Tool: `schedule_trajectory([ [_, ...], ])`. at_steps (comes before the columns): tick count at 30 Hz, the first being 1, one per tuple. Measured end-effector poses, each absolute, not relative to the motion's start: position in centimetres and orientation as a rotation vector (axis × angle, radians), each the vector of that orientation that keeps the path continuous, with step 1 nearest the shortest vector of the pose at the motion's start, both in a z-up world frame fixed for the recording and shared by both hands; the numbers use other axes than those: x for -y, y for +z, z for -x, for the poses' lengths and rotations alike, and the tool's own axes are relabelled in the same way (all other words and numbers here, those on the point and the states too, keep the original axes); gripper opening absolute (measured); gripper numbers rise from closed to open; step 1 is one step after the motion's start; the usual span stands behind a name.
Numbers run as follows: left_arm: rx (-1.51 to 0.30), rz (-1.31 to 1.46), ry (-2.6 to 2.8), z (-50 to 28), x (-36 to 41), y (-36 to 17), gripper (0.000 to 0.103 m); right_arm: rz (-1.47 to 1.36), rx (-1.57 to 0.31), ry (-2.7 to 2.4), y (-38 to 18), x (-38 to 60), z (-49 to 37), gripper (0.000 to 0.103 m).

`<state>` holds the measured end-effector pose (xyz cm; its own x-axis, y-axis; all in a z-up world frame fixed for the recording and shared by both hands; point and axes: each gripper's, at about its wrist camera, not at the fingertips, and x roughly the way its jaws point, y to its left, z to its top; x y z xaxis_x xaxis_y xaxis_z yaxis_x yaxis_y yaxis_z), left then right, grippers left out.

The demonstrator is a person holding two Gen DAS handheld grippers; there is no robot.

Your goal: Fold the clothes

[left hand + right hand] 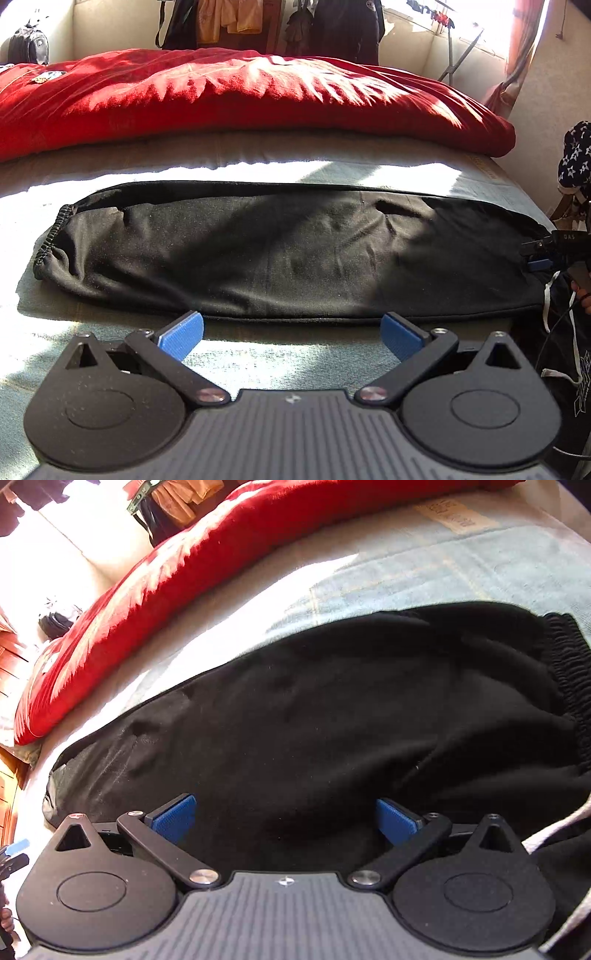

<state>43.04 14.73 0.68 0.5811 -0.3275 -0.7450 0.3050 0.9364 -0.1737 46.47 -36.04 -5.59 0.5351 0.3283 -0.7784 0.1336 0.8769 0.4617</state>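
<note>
Both tongs (pixel 291 334) (pixel 284 818) agape beside black trousers (pixel 280 247)

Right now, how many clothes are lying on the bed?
2: black pants lie flat near the open left fingers; a red garment lies behind them. More may be hidden off-frame.

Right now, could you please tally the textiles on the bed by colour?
Black: 1, folded trousers
Red: 1, blanket
Pale blue-grey: 1, bed sheet
Total: 3
</note>
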Motion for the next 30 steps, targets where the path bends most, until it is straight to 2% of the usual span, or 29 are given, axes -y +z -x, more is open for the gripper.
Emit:
schedule_trajectory([
  [5,-0.856,0.032,-0.381,-41.2,-14.6,1.8,0.102,-0.523,-0.964,0.148,-2.6,37.0,-45.3,0.103],
  [10,-0.849,0.045,-0.391,-40.1,-14.4,1.9,0.102,-0.472,-0.889,0.094,1.1,38.4,-37.7,0.103],
  [13,-0.862,0.053,-0.411,-39.7,-13.6,1.2,0.102,-0.405,-0.897,0.044,0.0,38.7,-33.8,0.103],
  [16,-0.869,0.06,-0.434,-39.1,-12.7,0.7,0.102,-0.388,-0.995,-0.024,-3.8,38.8,-31.7,0.103],
  [18,-0.866,0.067,-0.455,-38.4,-12.2,0.6,0.102,-0.369,-0.987,-0.04,-5.7,38.8,-29.7,0.103],
  [23,-0.874,0.049,-0.442,-36.8,-12.1,0.1,0.102,-0.353,-0.953,-0.086,-5.1,38.2,-25.3,0.103],
  [30,-0.823,0.036,-0.473,-34.8,-11.5,1.2,0.102,-0.269,-0.885,-0.023,-1.9,32.8,-25.0,0.103],
])
